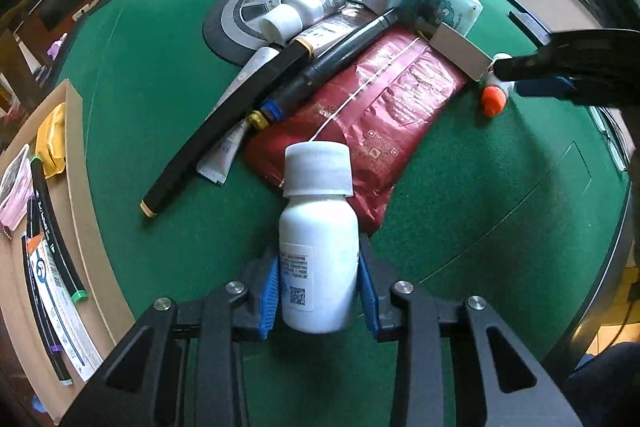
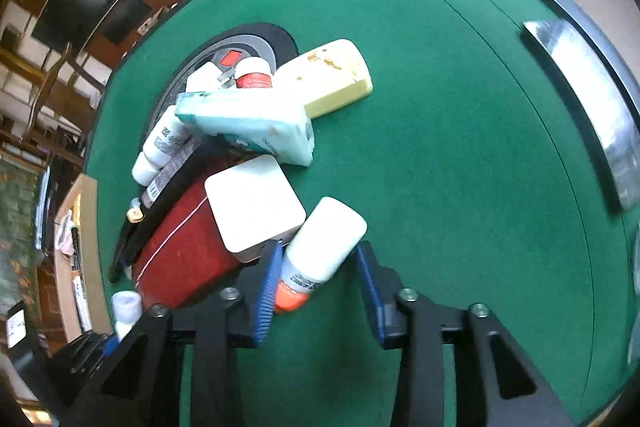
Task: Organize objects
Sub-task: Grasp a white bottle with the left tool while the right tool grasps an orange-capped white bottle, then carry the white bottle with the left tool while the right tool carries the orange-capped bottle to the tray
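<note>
My left gripper (image 1: 320, 259) is shut on a white pill bottle (image 1: 318, 227) with a white cap, held just above the green felt table (image 1: 160, 67); both blue pads press its sides. My right gripper (image 2: 318, 251) is closed around a small white bottle with an orange cap (image 2: 320, 247), which lies slanted between the pads on the felt. That right gripper (image 1: 516, 79) also shows at the right edge of the left wrist view, over the orange cap (image 1: 491, 99). A pile sits beyond both: a red foil pouch (image 1: 372, 107), two black markers (image 1: 240, 119) and a tissue pack (image 1: 440, 3).
An open cardboard box (image 1: 76, 163) with markers and packets stands at the table's left edge. A white square box (image 2: 256, 203) leans on the pouch beside the right gripper. A yellow bar (image 2: 332, 79) and a lying white bottle (image 1: 312, 5) rest near the round centre disc (image 1: 232, 23).
</note>
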Available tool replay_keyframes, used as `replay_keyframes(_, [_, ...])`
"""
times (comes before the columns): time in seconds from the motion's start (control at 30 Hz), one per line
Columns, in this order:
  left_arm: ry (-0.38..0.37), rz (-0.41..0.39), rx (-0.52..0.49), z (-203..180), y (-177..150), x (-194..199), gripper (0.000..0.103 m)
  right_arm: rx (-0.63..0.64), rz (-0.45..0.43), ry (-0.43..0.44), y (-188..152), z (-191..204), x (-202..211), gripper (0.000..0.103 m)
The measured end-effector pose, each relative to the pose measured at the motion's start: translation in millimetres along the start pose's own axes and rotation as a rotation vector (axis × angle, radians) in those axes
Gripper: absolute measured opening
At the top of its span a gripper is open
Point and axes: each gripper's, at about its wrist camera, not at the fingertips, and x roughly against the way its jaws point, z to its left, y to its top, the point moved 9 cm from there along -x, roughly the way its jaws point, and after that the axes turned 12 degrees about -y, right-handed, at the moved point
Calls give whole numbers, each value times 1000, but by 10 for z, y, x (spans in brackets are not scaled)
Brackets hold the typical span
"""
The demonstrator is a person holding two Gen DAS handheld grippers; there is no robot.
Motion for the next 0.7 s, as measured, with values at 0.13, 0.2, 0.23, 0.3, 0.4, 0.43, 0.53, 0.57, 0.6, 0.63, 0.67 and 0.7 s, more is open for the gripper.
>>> replay_keyframes(0.13, [3,-4,6,11,-11,7,33,158,-62,-94,0,47,-1,29])
replay_keyframes(0.2, [5,-8,5,7,-12,4,33,193,-69,-112,-67,15,36,29])
replay_keyframes(0.23, [6,-10,6,10,-7,1,33,203,-78,-111,-120,-10,74,29])
replay_keyframes(0.3, [7,-19,12,15,-7,7,33,206,-89,-89,-256,-64,156,29])
replay_keyframes(0.4, [-8,-51,28,23,-9,21,33,179,-83,-11,-463,-85,255,29])
replay_keyframes(0.43, [-16,-59,40,34,-11,26,33,174,-81,20,-534,-65,289,29])
replay_keyframes(0.53, [-46,-84,112,83,-29,70,33,196,-71,48,-685,20,336,29])
replay_keyframes(0.57, [-57,-94,125,83,-27,86,33,205,-69,62,-717,61,351,29])
replay_keyframes(0.6, [-62,-102,132,95,-30,110,33,215,-69,70,-750,97,364,30])
replay_keyframes(0.63, [-64,-113,139,93,-29,132,33,240,-70,79,-807,166,390,30])
replay_keyframes(0.67, [-68,-120,142,86,-24,159,33,254,-73,83,-806,224,396,30])
replay_keyframes(0.7, [-72,-121,141,77,-22,174,33,270,-79,87,-837,279,419,30])
